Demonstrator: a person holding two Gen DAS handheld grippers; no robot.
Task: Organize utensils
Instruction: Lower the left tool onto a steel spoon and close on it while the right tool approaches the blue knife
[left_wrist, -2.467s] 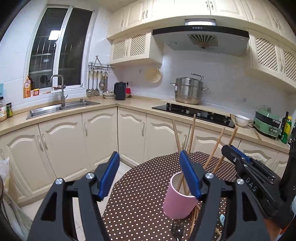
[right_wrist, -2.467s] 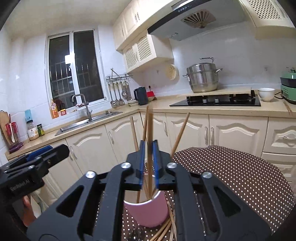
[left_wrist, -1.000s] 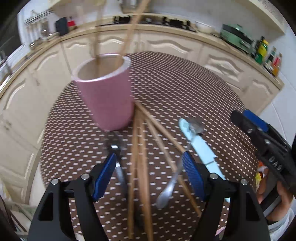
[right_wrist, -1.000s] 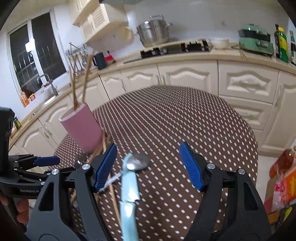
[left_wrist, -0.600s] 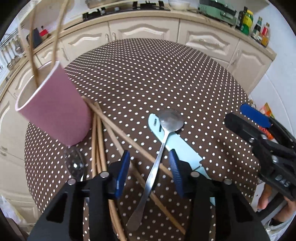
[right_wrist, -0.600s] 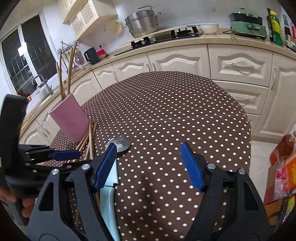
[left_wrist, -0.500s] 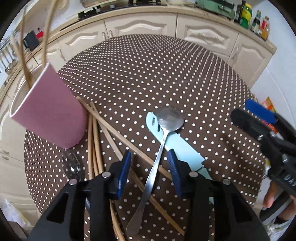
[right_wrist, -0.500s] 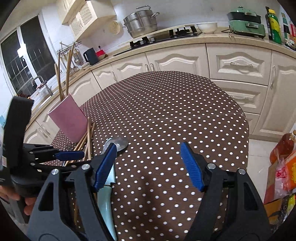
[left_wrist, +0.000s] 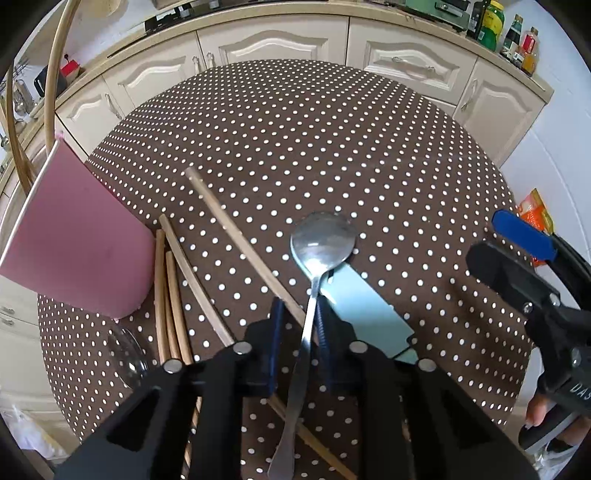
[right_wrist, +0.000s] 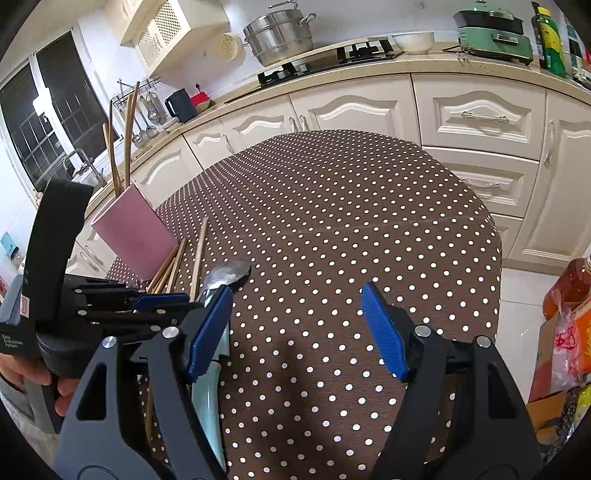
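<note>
Fingers (left_wrist: 277, 325) of the left gripper (left_wrist: 298, 334) close on a spoon (left_wrist: 320, 243) handle; whether they touch it I cannot tell. Right gripper (right_wrist: 297, 325) hangs over the table (right_wrist: 351, 206) with fingers (right_wrist: 382, 328) wide apart, holding nothing. Cabinets (right_wrist: 476, 114) ring the round dotted table. At its left edge, a pink cup (left_wrist: 70, 243) holds upright chopsticks (right_wrist: 127, 129). A pale blue knife (left_wrist: 364, 306) lies under the spoon, loose chopsticks (left_wrist: 177, 273) beside the cup. Bare cloth spreads right.
</note>
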